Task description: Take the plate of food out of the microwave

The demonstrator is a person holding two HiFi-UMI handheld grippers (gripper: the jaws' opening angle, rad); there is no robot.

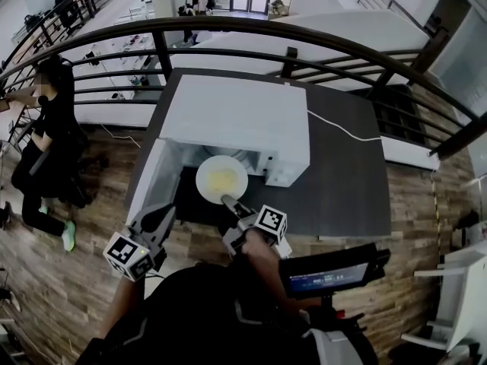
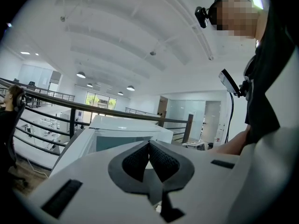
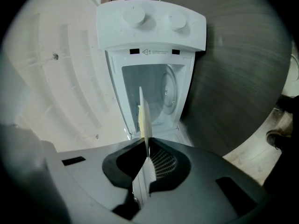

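Note:
A white microwave (image 1: pixel 236 116) stands on a dark table (image 1: pixel 342 181) with its door (image 1: pixel 152 177) swung open to the left. A white plate (image 1: pixel 221 179) of yellow food sits at the mouth of the cavity. My right gripper (image 1: pixel 228 201) is shut on the plate's near rim. In the right gripper view the plate (image 3: pixel 143 118) shows edge-on between the pads of that gripper (image 3: pixel 147 148), with the microwave (image 3: pixel 152 27) cavity behind it. My left gripper (image 1: pixel 162 217) hangs off the table's front left corner, below the door. Its jaws (image 2: pixel 149 146) are shut on nothing and tilt upward past the microwave (image 2: pixel 126 125).
A dark metal railing (image 1: pixel 228 29) runs behind the table. A white cable (image 1: pixel 342 128) trails from the microwave across the table to the right. A person in black (image 1: pixel 46 143) sits at the left. White furniture (image 1: pixel 464 295) stands at the right edge, on the wooden floor.

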